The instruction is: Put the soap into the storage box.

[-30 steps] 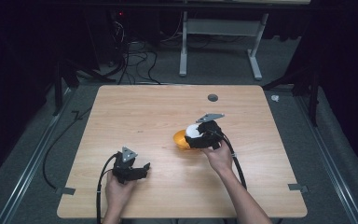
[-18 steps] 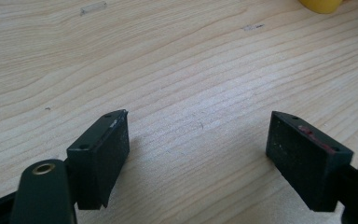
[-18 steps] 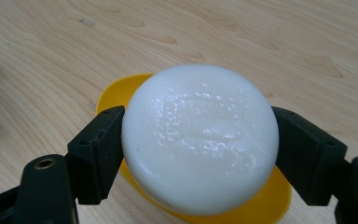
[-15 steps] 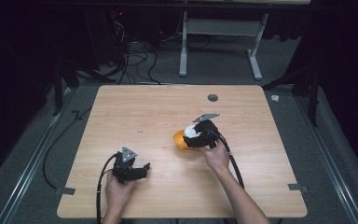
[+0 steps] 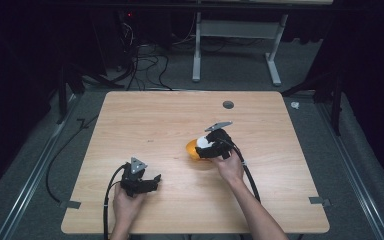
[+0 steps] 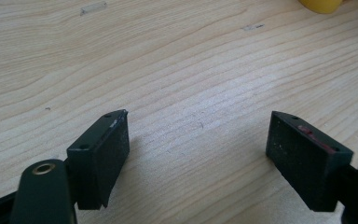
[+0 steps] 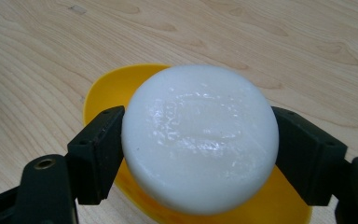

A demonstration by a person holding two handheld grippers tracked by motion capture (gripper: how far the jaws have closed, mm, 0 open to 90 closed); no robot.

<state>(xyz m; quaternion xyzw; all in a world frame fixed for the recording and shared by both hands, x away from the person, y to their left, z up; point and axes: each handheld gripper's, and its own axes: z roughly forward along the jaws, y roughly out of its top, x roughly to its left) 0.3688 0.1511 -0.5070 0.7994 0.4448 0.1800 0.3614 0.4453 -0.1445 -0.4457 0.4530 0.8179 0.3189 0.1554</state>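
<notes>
A round white bar of soap sits clamped between the black jaws of my right gripper, just above a yellow oval dish. From above, the right gripper hovers over the yellow dish near the table's middle, with the white soap showing in it. My left gripper rests low near the front left of the table, open, with bare wood between its pads. The yellow dish's edge shows far off in the left gripper view.
The wooden table has a small dark round hole near its far edge. Cables trail from both grippers toward the front edge. A white desk frame and loose cables lie on the floor beyond the table.
The right gripper with the soap has shifted slightly left, over the yellow dish. The left gripper has stayed in place.
</notes>
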